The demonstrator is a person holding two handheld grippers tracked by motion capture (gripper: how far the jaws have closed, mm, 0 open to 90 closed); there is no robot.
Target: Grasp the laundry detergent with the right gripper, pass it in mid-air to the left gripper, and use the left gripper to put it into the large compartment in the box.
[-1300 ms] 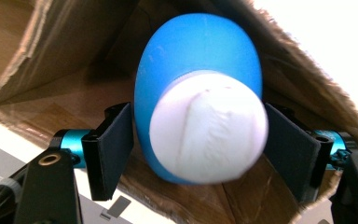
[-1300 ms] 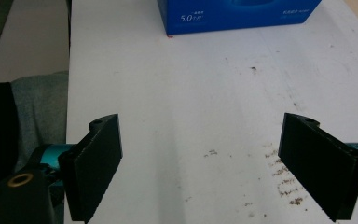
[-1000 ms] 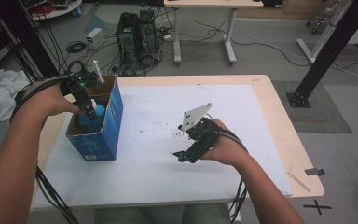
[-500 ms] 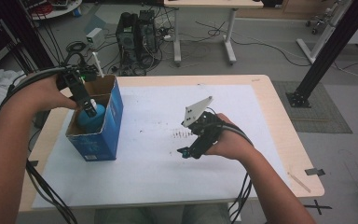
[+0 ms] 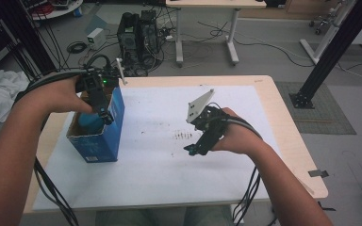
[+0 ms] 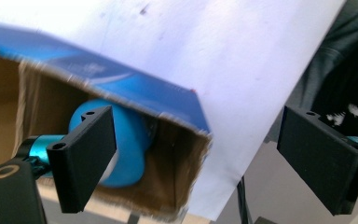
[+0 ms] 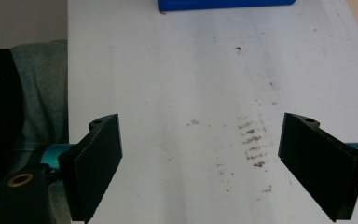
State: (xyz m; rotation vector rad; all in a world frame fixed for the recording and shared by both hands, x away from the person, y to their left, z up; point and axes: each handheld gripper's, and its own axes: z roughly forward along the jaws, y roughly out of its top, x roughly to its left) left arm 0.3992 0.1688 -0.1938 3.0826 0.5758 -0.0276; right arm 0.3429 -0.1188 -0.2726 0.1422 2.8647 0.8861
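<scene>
A wooden table (image 5: pixel 283 122) carries a large white sheet (image 5: pixel 169 179) that covers most of its top, with a patch of dark smudges (image 5: pixel 184 135) near the middle. At the left end of the sheet stands a blue cardboard box (image 5: pixel 104 141), open at the top with brown inner walls. Inside it lies a rounded blue object (image 5: pixel 90 123), sunk below the rim; in the left gripper view the same blue object (image 6: pixel 128 140) rests against the box's inner wall, just behind the near corner.

The left gripper (image 5: pixel 104 115) hangs over the box opening, pointing down towards the blue object. Its jaws have just been opening and now stand wide apart, released; in the left gripper view one pad sits in front of the blue object without pressing on it, the other is out over the sheet's edge, and nothing is clamped between them.

The right gripper (image 5: pixel 194 149) is held above the sheet to the right of the smudges, well apart from the box, tilted down towards the paper. In the right gripper view its jaws stand spread wide with bare white sheet (image 7: pixel 191 93) between them and the smudges (image 7: pixel 254 144) just inside the right-hand pad; it grasps nothing
</scene>
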